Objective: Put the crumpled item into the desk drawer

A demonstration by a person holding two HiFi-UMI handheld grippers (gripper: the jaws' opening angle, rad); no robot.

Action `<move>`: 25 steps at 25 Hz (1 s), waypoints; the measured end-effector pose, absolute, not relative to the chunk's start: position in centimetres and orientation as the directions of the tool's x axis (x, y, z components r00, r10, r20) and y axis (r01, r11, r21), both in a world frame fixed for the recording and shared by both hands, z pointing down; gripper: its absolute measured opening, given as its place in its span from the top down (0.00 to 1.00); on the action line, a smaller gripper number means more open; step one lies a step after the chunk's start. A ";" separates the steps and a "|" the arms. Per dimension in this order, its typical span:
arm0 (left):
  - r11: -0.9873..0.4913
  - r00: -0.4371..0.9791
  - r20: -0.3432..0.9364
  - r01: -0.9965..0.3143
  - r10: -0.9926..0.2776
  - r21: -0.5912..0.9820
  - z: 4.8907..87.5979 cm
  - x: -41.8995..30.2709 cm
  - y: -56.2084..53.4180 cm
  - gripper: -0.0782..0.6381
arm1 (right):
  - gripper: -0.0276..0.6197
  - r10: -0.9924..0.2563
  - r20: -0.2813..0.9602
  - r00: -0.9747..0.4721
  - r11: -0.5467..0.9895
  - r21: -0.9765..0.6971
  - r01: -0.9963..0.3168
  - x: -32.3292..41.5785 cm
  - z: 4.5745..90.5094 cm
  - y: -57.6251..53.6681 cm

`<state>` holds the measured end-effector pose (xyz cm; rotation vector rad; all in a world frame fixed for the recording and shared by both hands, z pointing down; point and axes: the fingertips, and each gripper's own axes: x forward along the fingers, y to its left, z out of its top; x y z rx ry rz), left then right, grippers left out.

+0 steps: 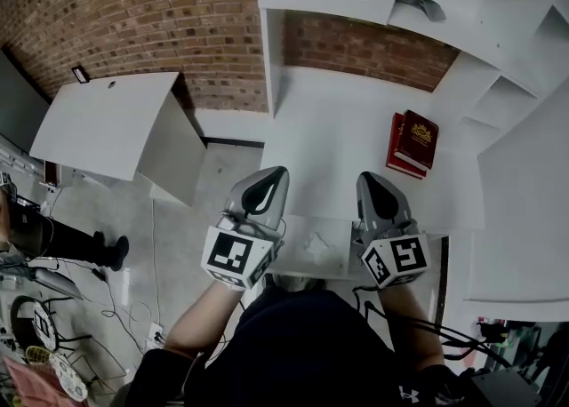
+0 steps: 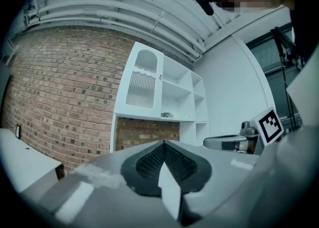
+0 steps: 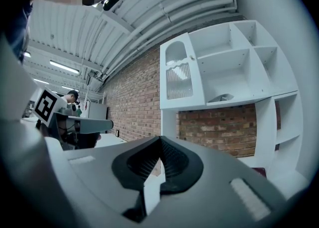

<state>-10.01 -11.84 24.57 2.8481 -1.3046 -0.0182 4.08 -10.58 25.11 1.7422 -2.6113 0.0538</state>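
Observation:
A crumpled white item [image 1: 317, 242] lies inside the open drawer [image 1: 292, 259] at the front edge of the white desk [image 1: 338, 147]. My left gripper [image 1: 269, 178] hovers over the drawer's left end, shut with nothing between its fingers. My right gripper [image 1: 374, 183] hangs over the drawer's right end, also shut and empty. In the left gripper view the left gripper [image 2: 163, 143] points at the shelf unit with its tips together. In the right gripper view the right gripper [image 3: 160, 138] does the same. The crumpled item does not show in either gripper view.
Two red books [image 1: 413, 140] lie at the desk's right. A white shelf unit [image 1: 462, 5] rises over the desk against a brick wall. A white table [image 1: 107, 121] stands to the left. A bystander's boots [image 1: 108, 251] and cables [image 1: 53, 325] are on the floor.

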 end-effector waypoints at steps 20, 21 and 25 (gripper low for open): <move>-0.632 0.635 0.039 -0.772 -0.772 0.061 26.3 -10.8 -13.5 0.89 | 0.95 -0.920 0.017 -0.391 0.390 -0.032 -0.920 3.7 25.7 -11.5; -0.635 0.637 0.040 -0.770 -0.769 0.055 26.4 -10.7 -13.6 0.89 | 0.95 -0.920 0.017 -0.391 0.390 -0.033 -0.920 3.7 25.8 -11.6; -0.640 0.643 0.048 -0.766 -0.765 0.052 26.7 -10.5 -13.8 0.89 | 0.95 -0.919 0.021 -0.394 0.393 -0.036 -0.919 3.7 26.0 -11.8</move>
